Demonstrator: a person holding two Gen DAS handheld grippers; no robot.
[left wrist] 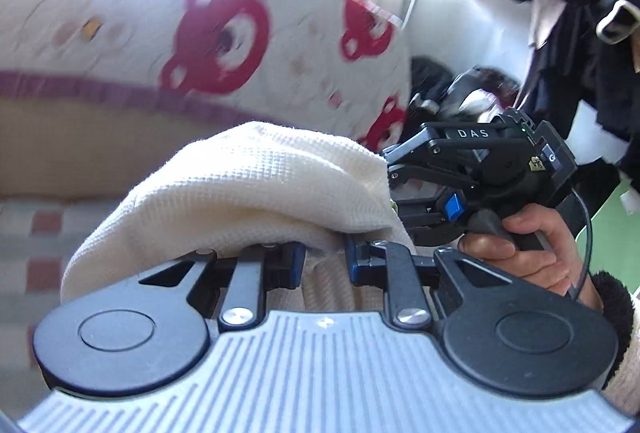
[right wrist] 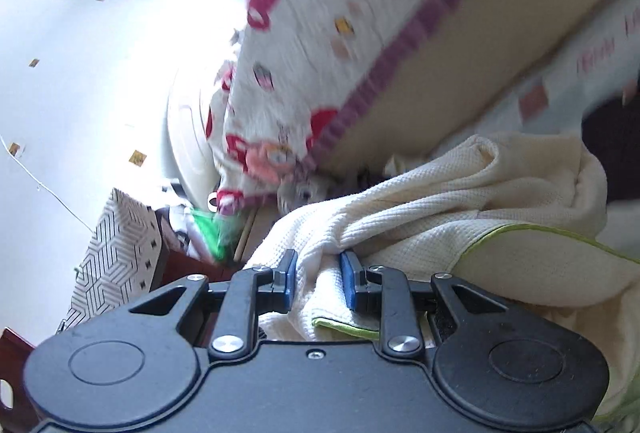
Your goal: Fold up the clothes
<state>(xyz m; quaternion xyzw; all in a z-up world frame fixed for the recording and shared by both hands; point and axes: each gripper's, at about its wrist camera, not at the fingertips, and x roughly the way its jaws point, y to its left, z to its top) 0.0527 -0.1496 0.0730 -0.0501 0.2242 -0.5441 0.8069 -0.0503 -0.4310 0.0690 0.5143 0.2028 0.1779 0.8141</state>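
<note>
A cream waffle-knit garment (left wrist: pixel 256 185) with a thin green edge is bunched and lifted off the bed. My left gripper (left wrist: pixel 322 265) is shut on a fold of it, the cloth draped over its blue pads. In the left wrist view the right gripper (left wrist: pixel 394 181) also bites into the same cloth from the right, with a hand (left wrist: pixel 524 245) on its handle. In the right wrist view my right gripper (right wrist: pixel 318 281) is shut on the garment (right wrist: pixel 420 213), which fills the space between the pads and spills to the right.
A folded quilt with red bear prints (left wrist: pixel 208 33) lies on the bed behind. Dark clothes (left wrist: pixel 580 13) hang at the right. A patterned box (right wrist: pixel 116 257) and a white wall (right wrist: pixel 80 53) show in the tilted right wrist view. A checked bedsheet (left wrist: pixel 36 233) lies below.
</note>
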